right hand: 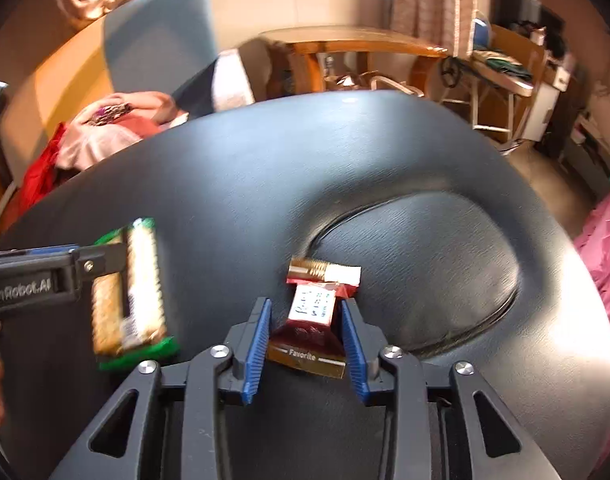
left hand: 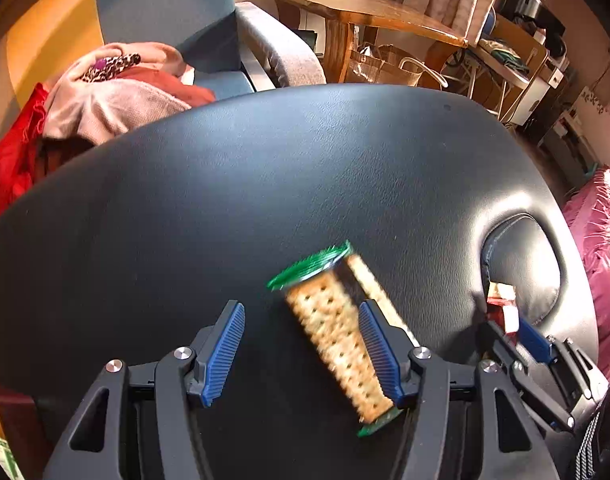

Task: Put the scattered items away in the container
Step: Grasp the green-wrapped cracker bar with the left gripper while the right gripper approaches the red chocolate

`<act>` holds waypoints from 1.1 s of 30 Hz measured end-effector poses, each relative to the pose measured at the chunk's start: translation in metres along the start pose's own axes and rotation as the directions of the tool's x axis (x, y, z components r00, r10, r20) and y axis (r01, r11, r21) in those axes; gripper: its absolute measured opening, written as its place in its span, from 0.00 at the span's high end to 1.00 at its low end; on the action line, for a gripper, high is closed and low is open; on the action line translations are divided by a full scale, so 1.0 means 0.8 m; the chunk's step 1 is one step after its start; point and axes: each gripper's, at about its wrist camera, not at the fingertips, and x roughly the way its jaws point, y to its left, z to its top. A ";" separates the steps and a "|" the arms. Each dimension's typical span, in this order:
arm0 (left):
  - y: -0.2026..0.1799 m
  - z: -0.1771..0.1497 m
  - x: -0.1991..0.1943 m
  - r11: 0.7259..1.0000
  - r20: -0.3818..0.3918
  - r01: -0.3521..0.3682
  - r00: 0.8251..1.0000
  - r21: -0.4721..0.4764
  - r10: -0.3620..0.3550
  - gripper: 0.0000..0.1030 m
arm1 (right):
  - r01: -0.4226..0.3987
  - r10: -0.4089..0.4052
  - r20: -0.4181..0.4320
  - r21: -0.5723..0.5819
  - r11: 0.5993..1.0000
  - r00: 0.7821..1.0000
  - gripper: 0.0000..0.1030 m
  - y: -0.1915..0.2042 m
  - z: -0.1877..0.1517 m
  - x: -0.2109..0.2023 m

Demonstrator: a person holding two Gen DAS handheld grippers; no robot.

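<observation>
A green-ended pack of crackers (left hand: 337, 332) is blurred, partly between my left gripper's (left hand: 303, 326) open blue fingers, against the right one; whether it rests on the black padded table (left hand: 225, 184) I cannot tell. It also shows in the right wrist view (right hand: 131, 296) beside the left gripper's arm (right hand: 33, 280). My right gripper (right hand: 307, 322) has its fingers on both sides of a red and gold snack packet (right hand: 311, 332). A second small red and gold packet (right hand: 325, 272) lies just beyond it. The right gripper (left hand: 521, 328) shows in the left wrist view at the right. No container is in view.
The black table has an oval padded hollow (right hand: 421, 264) at the right. A blue-grey armchair (left hand: 177, 20) with pink and red clothes (left hand: 113, 92) stands behind. A wooden table (left hand: 369, 12) and shelves are at the back. A pink cover (left hand: 601, 240) lies at the right.
</observation>
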 end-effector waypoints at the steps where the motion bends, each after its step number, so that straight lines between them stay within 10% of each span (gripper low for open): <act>1: 0.001 -0.003 -0.001 1.000 -0.003 0.002 1.000 0.000 -0.002 0.40 | -0.025 0.025 -0.002 0.000 1.000 1.000 0.66 0.002 -0.003 -0.004; 13: 0.074 -0.039 -0.016 0.987 -0.002 0.046 0.999 -0.155 -0.047 0.44 | -0.219 0.219 0.044 -0.016 0.976 0.975 0.63 0.038 0.011 -0.031; 33: 0.140 -0.083 -0.054 0.975 0.030 0.049 0.999 -0.218 -0.044 0.42 | -0.458 0.416 -0.202 -0.252 0.853 0.887 0.62 0.164 -0.028 -0.009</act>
